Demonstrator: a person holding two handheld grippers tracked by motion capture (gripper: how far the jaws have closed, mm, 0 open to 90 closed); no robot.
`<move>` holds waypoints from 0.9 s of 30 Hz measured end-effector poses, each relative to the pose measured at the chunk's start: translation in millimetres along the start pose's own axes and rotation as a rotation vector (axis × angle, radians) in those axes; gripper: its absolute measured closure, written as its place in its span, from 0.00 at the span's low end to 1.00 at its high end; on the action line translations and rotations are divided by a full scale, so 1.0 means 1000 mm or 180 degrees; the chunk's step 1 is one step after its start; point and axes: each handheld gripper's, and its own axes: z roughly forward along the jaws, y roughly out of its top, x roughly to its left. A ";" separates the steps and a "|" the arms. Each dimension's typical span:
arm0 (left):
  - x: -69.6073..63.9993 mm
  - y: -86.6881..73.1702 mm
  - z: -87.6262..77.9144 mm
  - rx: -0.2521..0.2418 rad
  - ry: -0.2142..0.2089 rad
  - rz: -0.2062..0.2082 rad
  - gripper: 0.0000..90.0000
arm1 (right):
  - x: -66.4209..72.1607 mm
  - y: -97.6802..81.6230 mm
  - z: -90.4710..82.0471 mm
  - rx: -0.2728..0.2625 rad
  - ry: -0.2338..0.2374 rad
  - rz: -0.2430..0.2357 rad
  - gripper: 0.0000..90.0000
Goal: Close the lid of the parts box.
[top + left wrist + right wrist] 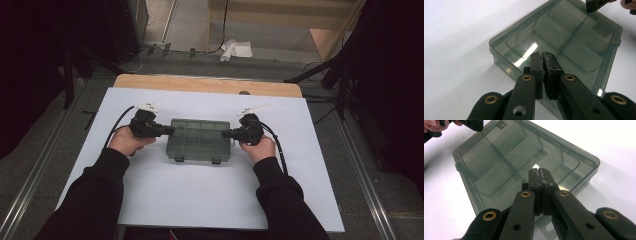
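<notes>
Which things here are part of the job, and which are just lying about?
In the job:
- compartment box, smoky clear plastic, lid down
- left gripper, jaws shut at its left end
- right gripper, jaws shut at its right end

Lying about:
- crumpled white cloth on the floor beyond the table

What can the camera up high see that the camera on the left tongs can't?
High view alone: both black sleeves, the wooden table edge and white paper on the floor. Left gripper view alone: the left tongs pressed shut up close, over the box lid. Both: the smoky green box with dividers, closed, on the white tabletop, and the right tongs.
</notes>
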 end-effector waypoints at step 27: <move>-0.004 -0.002 -0.002 -0.0031 0.0019 0.0032 0.96 | 0.006 -0.003 -0.002 0.0017 -0.0044 -0.0096 0.95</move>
